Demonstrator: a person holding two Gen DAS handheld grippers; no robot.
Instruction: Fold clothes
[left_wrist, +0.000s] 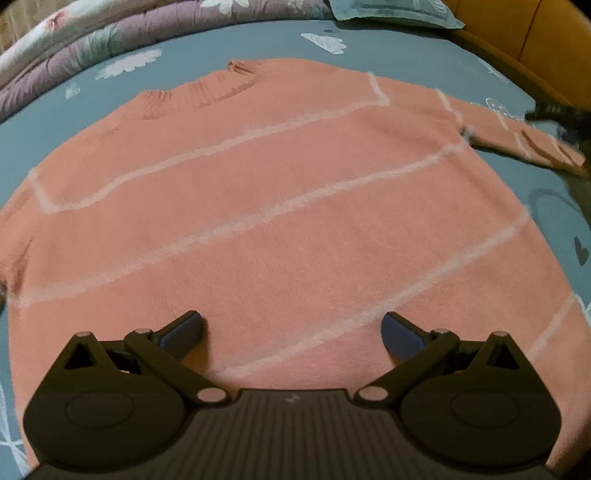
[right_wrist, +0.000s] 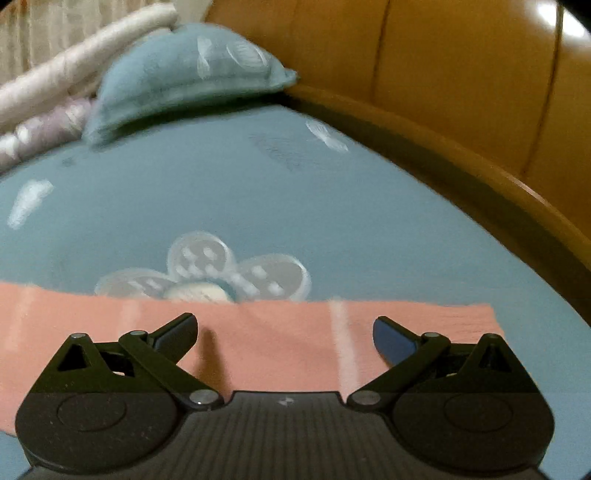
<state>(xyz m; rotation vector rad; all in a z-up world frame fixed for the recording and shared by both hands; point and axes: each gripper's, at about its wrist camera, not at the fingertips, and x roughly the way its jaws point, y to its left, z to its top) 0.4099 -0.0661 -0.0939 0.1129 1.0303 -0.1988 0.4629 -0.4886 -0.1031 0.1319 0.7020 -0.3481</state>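
A salmon-pink sweater (left_wrist: 280, 206) with thin white stripes lies flat on the blue bedsheet (left_wrist: 258, 40), collar toward the far side. Its right sleeve (left_wrist: 524, 136) stretches out to the right. My left gripper (left_wrist: 291, 328) hovers open over the sweater's lower body, nothing between its fingers. In the right wrist view, the same sleeve (right_wrist: 280, 332) runs as a pink band across the frame, its cuff (right_wrist: 476, 321) at the right. My right gripper (right_wrist: 284, 332) stands open just above this sleeve, near the cuff end.
A folded floral quilt (left_wrist: 66, 44) lies along the far left of the bed. A blue pillow (right_wrist: 184, 74) rests at the head, against the wooden headboard (right_wrist: 461, 74). The curved wooden bed edge (right_wrist: 480, 192) runs down the right side.
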